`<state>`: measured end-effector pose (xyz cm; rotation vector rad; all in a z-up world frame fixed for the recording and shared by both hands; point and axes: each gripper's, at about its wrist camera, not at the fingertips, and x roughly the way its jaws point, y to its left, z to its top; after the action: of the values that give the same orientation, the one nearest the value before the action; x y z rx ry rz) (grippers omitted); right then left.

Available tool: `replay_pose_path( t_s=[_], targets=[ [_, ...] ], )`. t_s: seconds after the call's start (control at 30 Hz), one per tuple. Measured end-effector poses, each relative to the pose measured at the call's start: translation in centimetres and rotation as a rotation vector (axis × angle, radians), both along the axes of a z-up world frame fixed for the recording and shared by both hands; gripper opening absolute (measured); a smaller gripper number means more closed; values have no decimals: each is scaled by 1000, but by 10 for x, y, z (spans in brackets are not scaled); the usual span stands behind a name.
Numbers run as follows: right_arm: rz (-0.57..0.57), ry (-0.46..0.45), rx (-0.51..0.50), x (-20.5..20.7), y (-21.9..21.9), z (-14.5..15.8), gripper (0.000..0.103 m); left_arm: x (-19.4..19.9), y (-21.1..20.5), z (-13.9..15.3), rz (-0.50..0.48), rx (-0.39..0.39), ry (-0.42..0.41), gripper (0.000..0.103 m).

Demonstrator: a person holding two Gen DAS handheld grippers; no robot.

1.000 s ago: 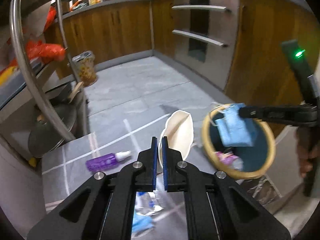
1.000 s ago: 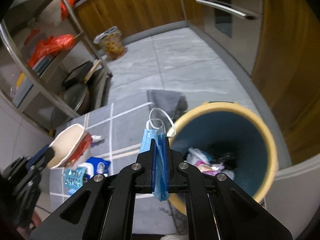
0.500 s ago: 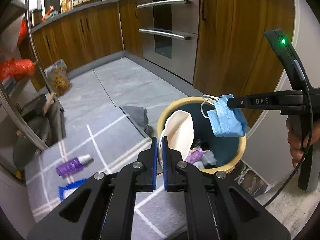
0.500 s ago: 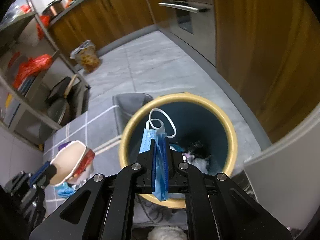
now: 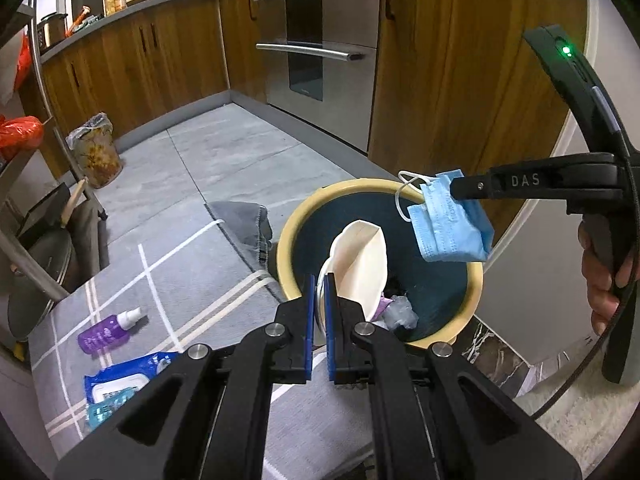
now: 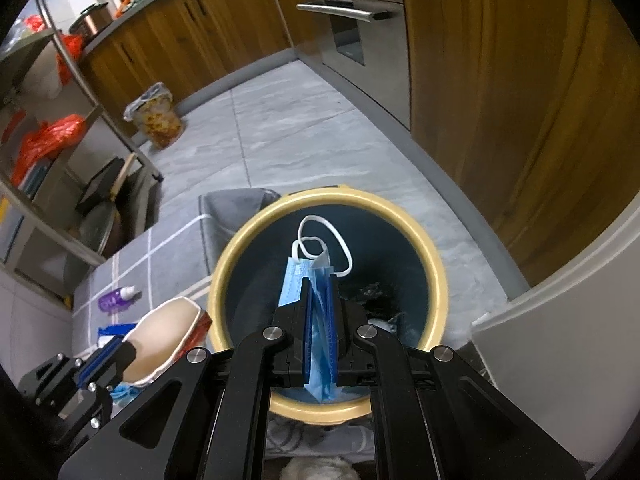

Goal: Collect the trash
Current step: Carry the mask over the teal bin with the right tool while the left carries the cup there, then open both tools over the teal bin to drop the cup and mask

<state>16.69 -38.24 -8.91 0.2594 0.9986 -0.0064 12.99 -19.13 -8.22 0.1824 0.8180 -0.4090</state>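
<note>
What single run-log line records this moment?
left gripper: shut on paper cup | right gripper: shut on face mask | both over bin

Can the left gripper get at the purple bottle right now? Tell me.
Probably not: the left gripper is shut on a paper cup over the bin. The purple bottle lies unobstructed on the rug.

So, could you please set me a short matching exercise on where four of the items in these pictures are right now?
Things:
1. face mask
2. paper bowl
3. purple spray bottle
4. wet wipes pack

Places:
a. in the left gripper
b. lying on the rug, blue
c. in the right gripper
d. lying on the rug, white cap

Pairs: 1-c, 2-a, 3-d, 4-b
</note>
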Motion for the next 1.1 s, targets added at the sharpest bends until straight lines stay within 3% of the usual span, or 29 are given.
replay_pose_path(
  t_s=[0.47, 0.77, 1.1],
  targets=[
    [-34, 38, -29, 15, -27, -17, 8, 27, -34, -31, -18, 8, 19, 4],
    [-17, -87, -65, 22, -26, -2, 8, 39, -46, -34, 11, -11, -21, 4],
    [1, -106, -82, 27, -25, 1, 12, 47, -46, -36, 46, -24, -13, 6]
  ],
)
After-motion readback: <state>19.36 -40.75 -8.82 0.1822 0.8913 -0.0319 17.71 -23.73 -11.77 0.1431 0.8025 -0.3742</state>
